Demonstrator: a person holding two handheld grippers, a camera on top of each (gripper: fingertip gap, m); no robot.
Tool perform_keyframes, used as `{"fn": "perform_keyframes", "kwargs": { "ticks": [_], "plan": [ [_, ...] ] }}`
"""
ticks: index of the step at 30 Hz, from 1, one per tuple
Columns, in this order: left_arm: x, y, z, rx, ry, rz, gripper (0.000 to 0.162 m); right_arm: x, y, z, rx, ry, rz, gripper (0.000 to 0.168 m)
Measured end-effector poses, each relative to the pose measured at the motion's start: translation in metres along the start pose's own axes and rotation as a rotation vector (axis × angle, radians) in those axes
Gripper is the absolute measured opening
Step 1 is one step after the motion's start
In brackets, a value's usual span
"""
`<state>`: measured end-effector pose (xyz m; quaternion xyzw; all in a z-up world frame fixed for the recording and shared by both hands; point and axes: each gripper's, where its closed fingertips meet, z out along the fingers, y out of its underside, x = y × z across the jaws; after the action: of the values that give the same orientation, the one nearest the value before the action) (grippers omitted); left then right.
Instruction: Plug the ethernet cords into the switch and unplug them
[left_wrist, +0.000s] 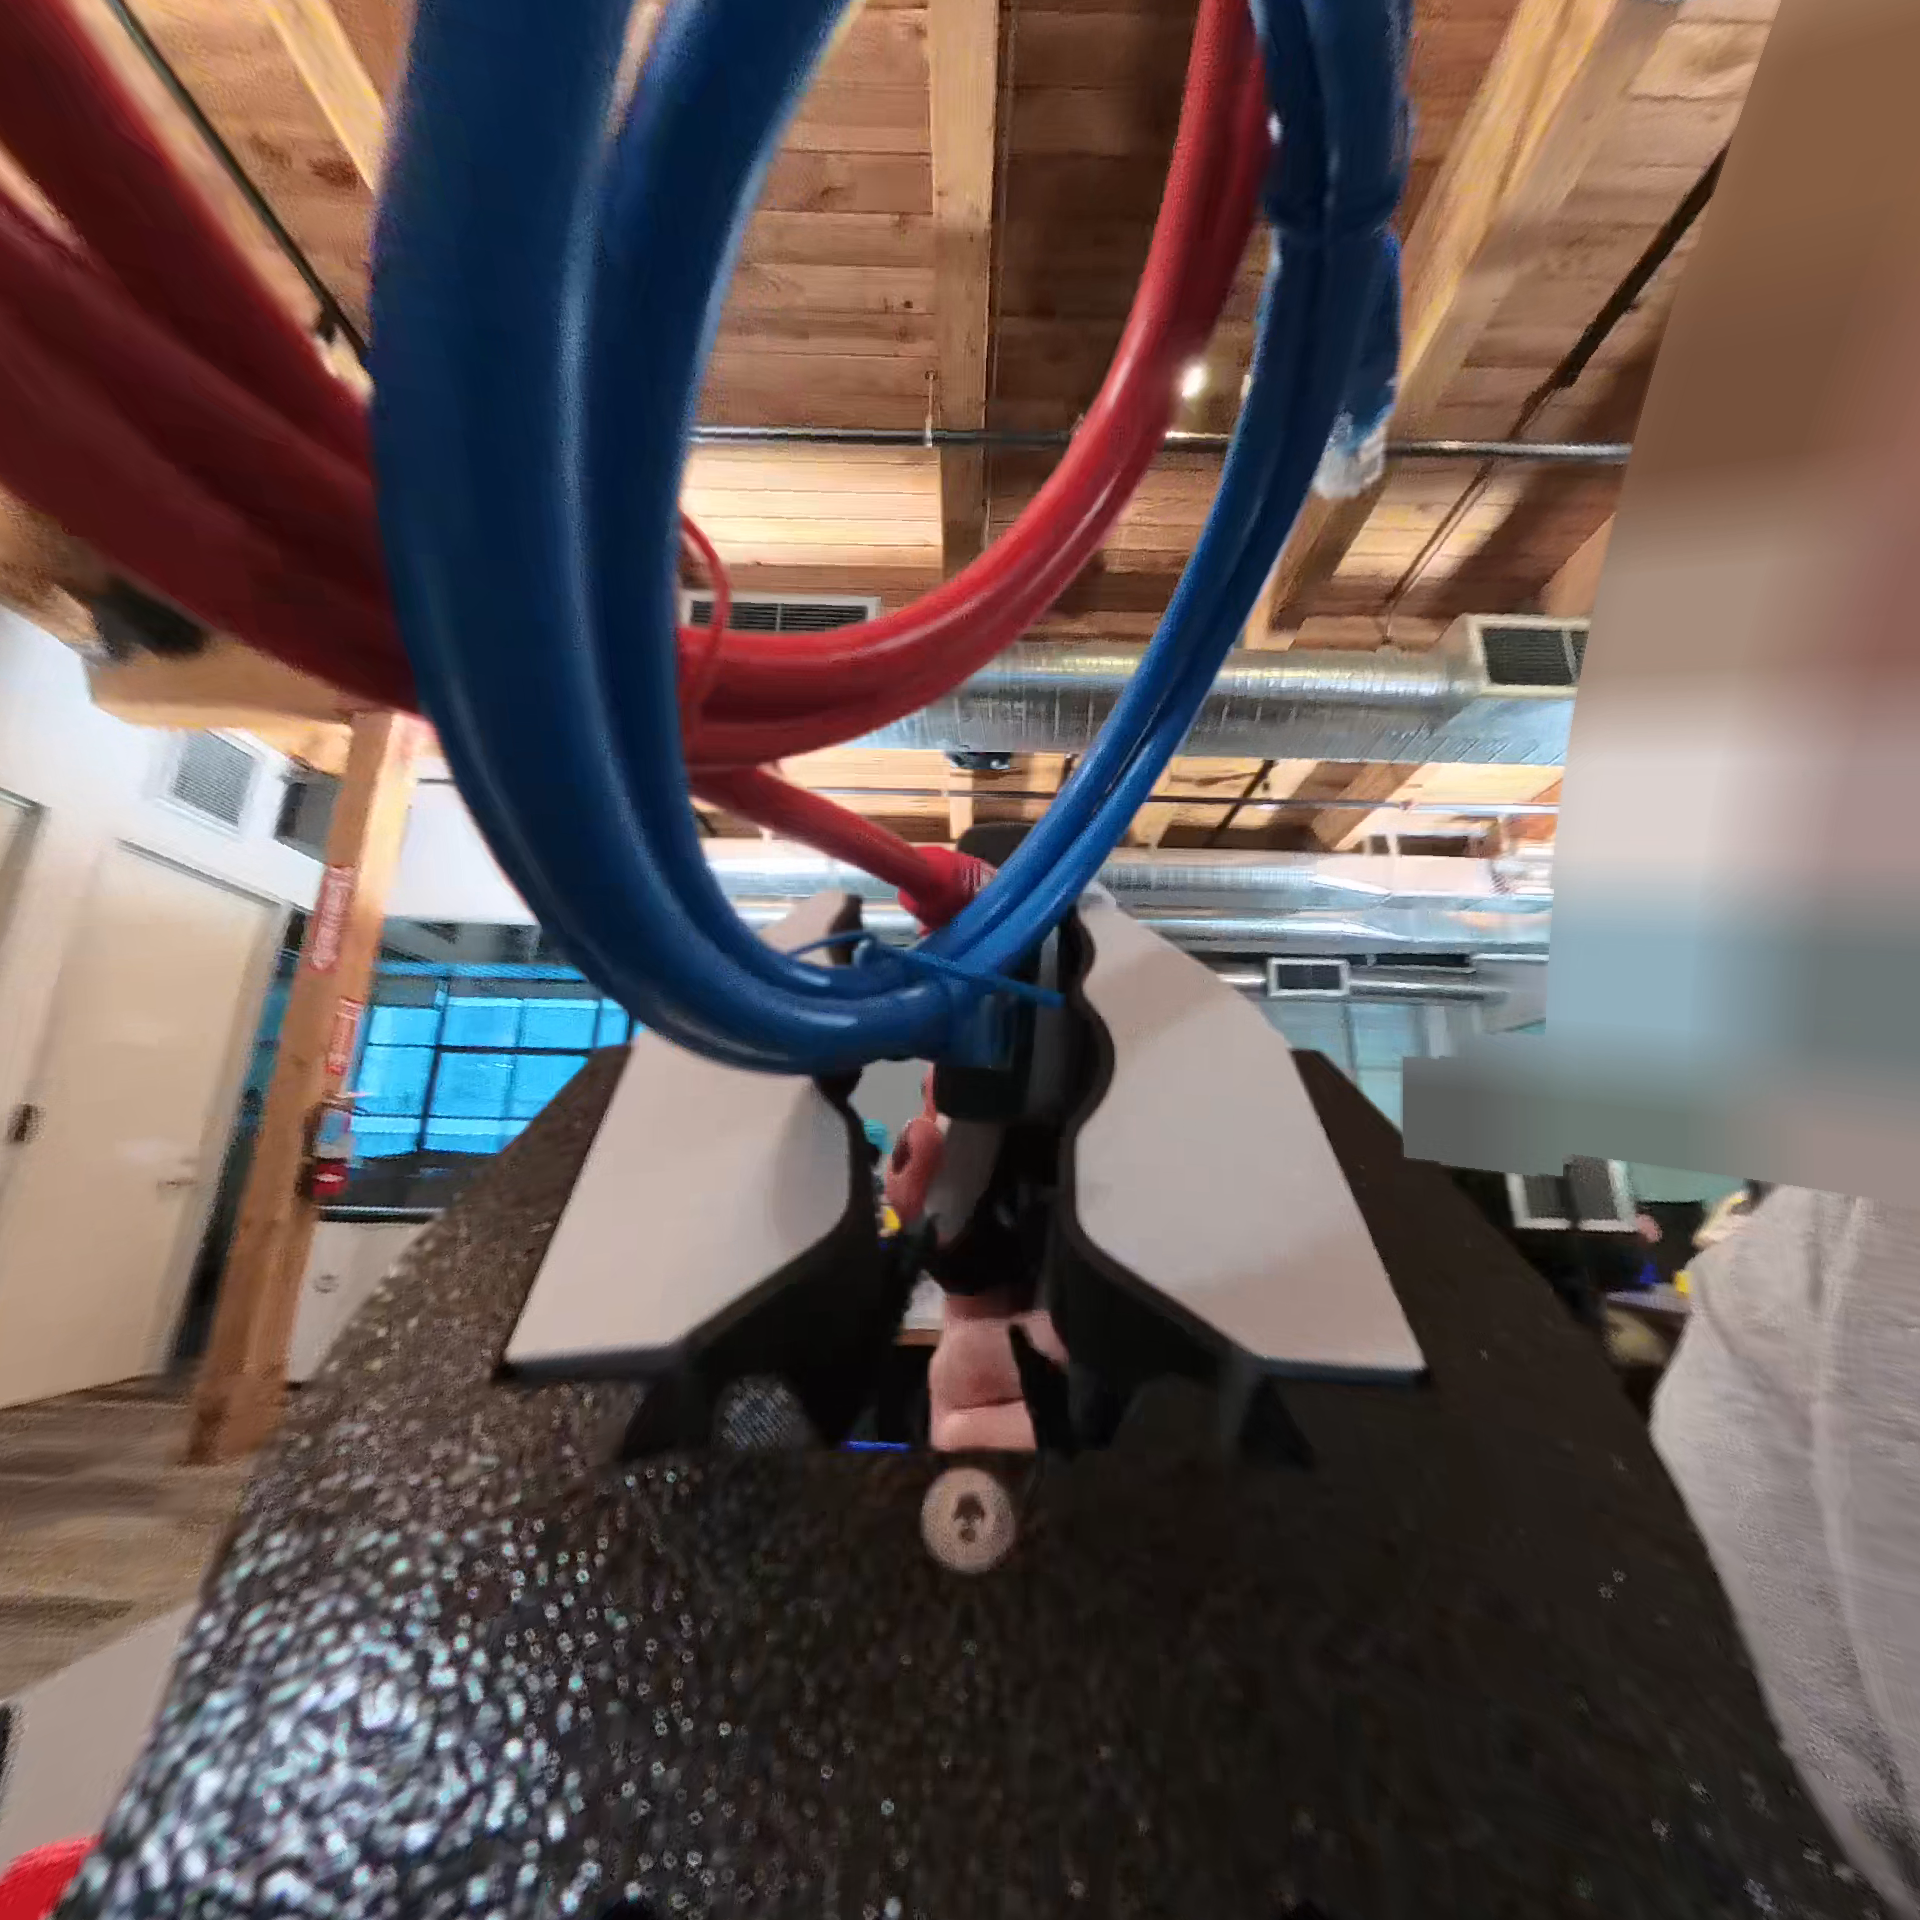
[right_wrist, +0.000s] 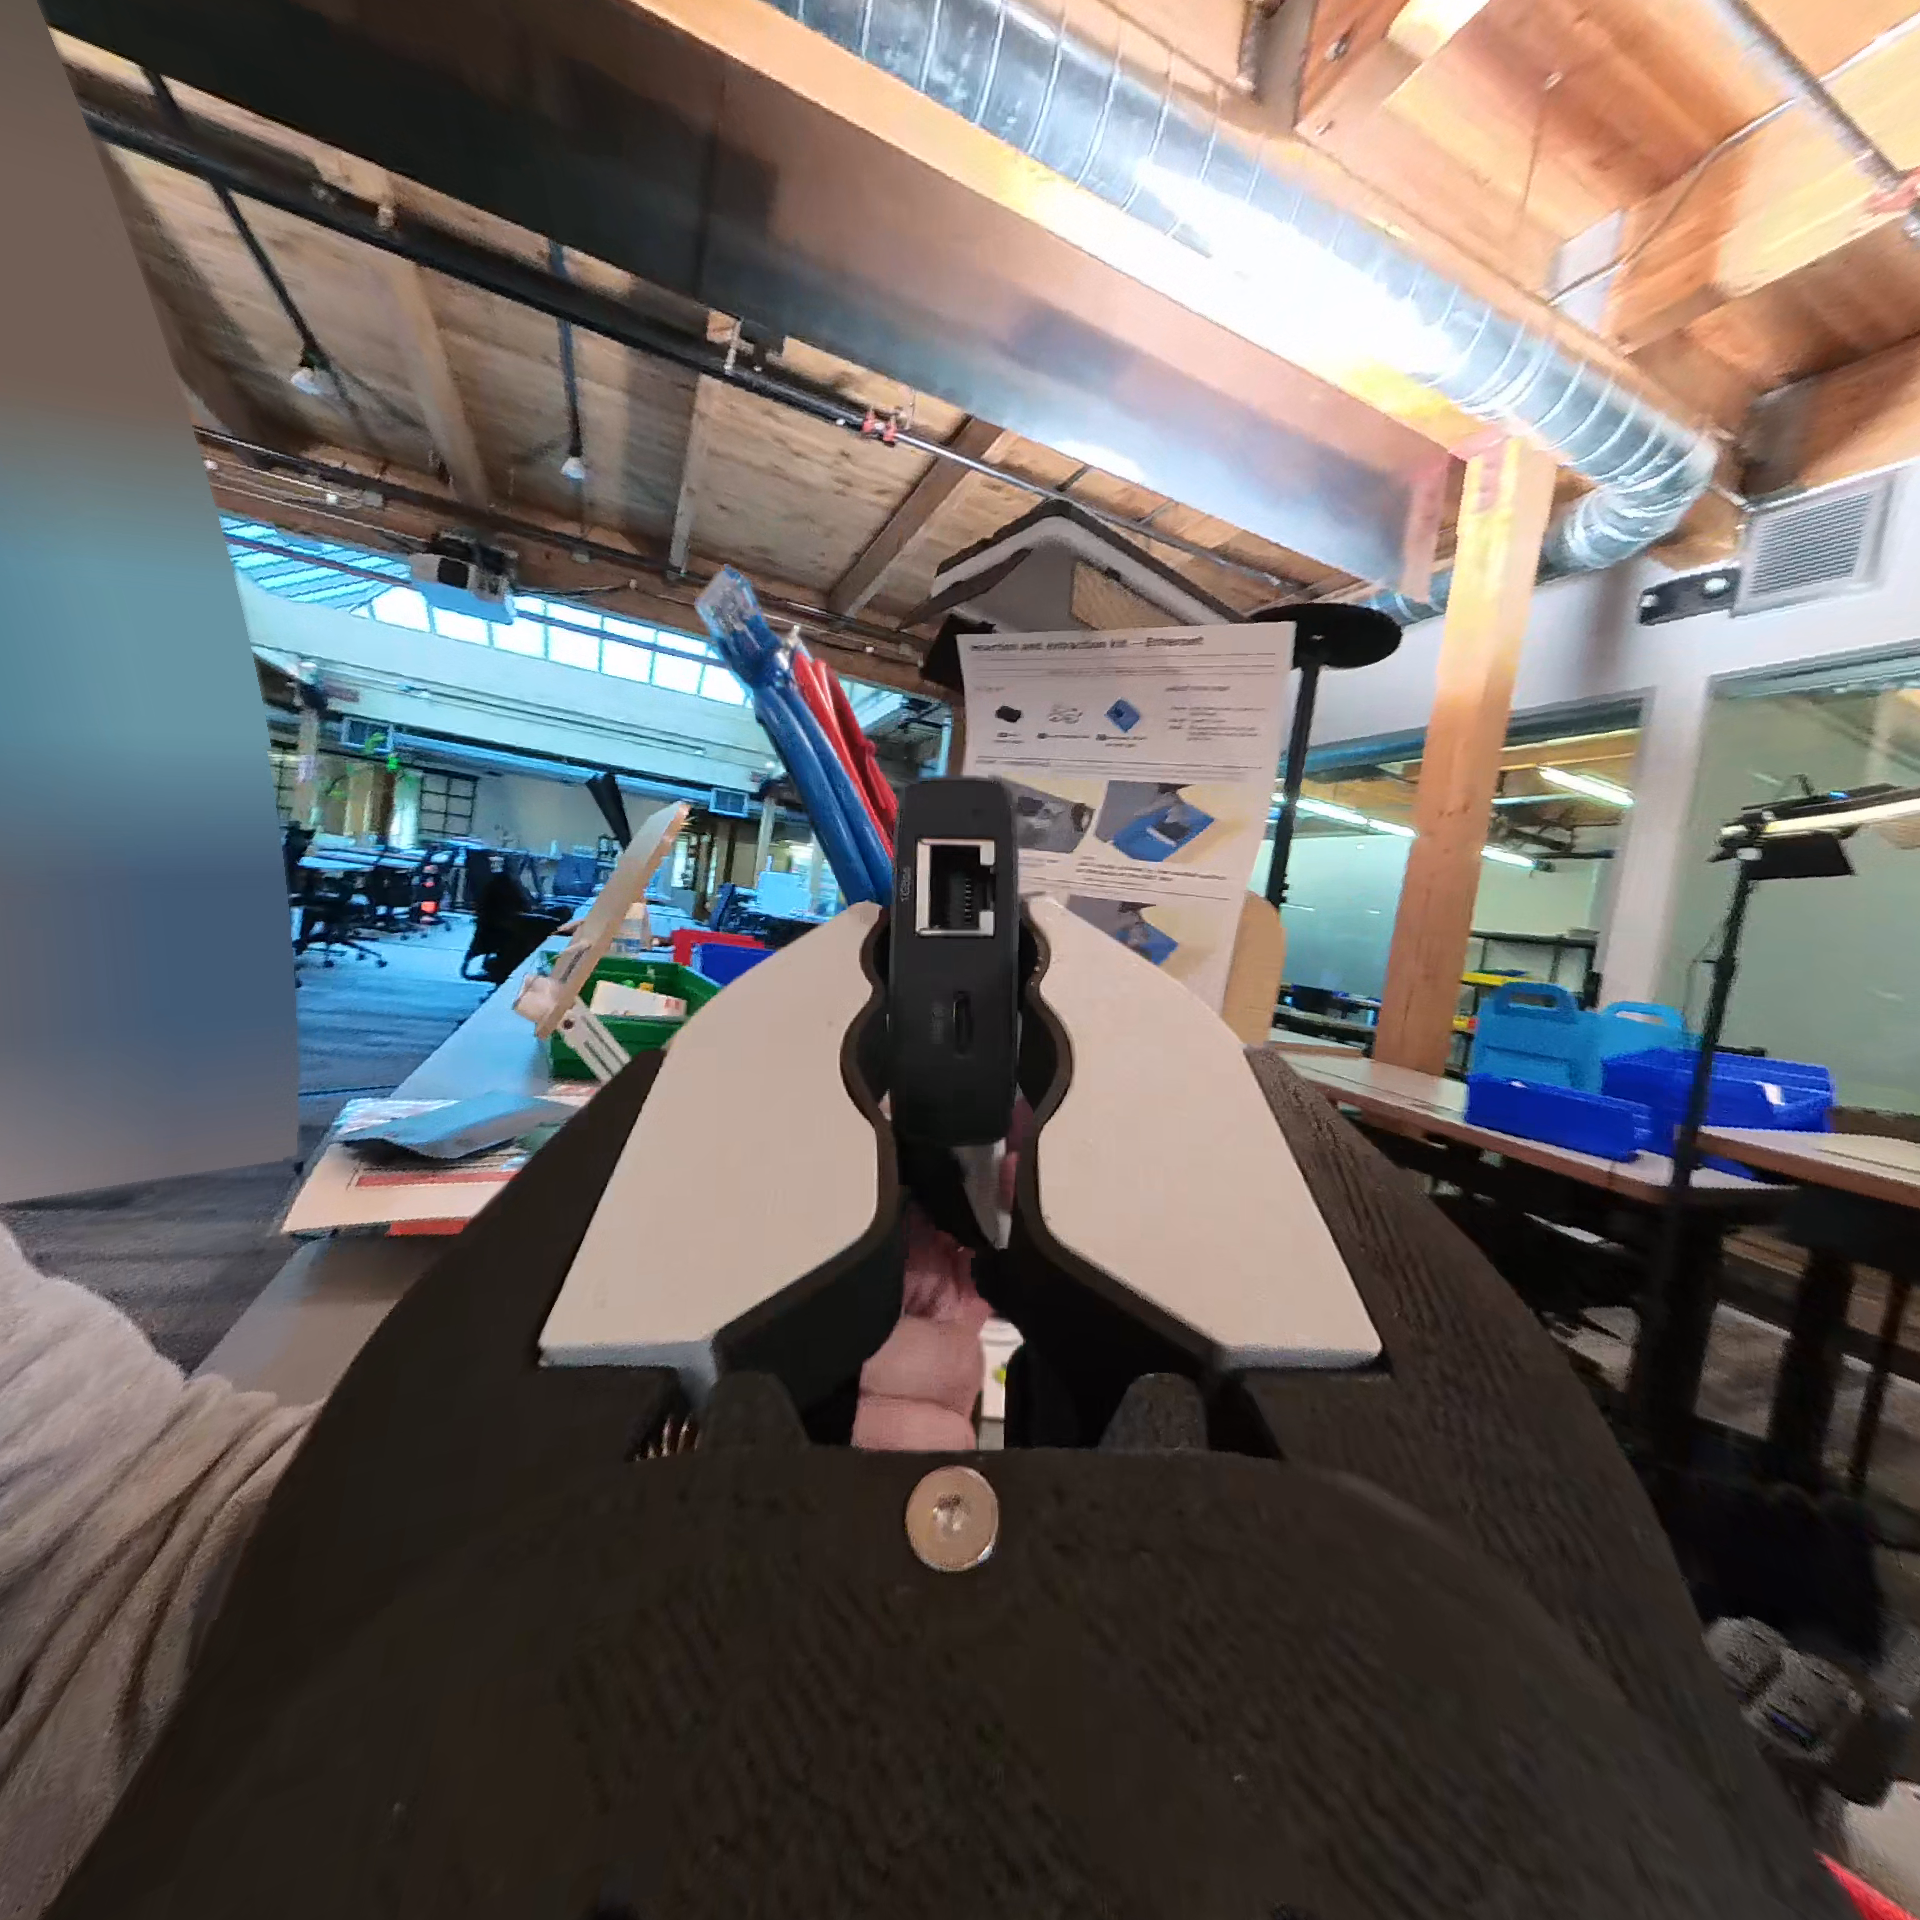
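Observation:
In the left wrist view my left gripper (left_wrist: 966, 977) is shut on a coiled blue cable bundle (left_wrist: 499, 499) at its blue zip tie (left_wrist: 914, 961). The coil loops up toward the ceiling, and its clear-tipped plug (left_wrist: 1356, 442) hangs at the upper right. A red cable bundle (left_wrist: 156, 416) runs with it. In the right wrist view my right gripper (right_wrist: 951, 935) is shut on a black adapter (right_wrist: 951, 966), held upright with its network port (right_wrist: 954, 883) facing the camera. The blue cable (right_wrist: 805, 758) and red cable (right_wrist: 847, 727) rise just behind it.
A printed sheet with pictures (right_wrist: 1132, 769) stands behind the adapter. A green bin (right_wrist: 623, 1003) sits on the left table (right_wrist: 468, 1049), and blue bins (right_wrist: 1642, 1091) sit on the right table. There is a wooden post (right_wrist: 1465, 748) and a grey sleeve (right_wrist: 94, 1455). My two grippers' fingertips are within a few centimetres of each other.

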<state>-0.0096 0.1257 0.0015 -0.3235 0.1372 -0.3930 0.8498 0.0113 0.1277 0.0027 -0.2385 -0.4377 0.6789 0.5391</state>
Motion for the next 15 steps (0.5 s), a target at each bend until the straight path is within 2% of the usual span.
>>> {"fn": "perform_keyframes", "kwargs": {
  "ticks": [3,6,10,15],
  "plan": [
    [0.004,0.002,0.0,-0.084,0.037,0.048,0.025,0.001,0.005,-0.003,-0.058,-0.03,0.0,0.019],
    [0.006,0.016,-0.002,-0.275,0.06,0.133,0.021,0.007,0.014,-0.018,-0.194,-0.064,-0.019,0.021],
    [0.004,0.032,-0.016,-0.517,0.086,0.316,0.02,0.015,0.017,-0.042,-0.347,-0.031,-0.137,0.032],
    [0.015,0.037,-0.025,-0.594,0.178,0.329,0.02,0.002,0.05,-0.059,-0.629,-0.086,-0.26,0.04]
  ]
}}
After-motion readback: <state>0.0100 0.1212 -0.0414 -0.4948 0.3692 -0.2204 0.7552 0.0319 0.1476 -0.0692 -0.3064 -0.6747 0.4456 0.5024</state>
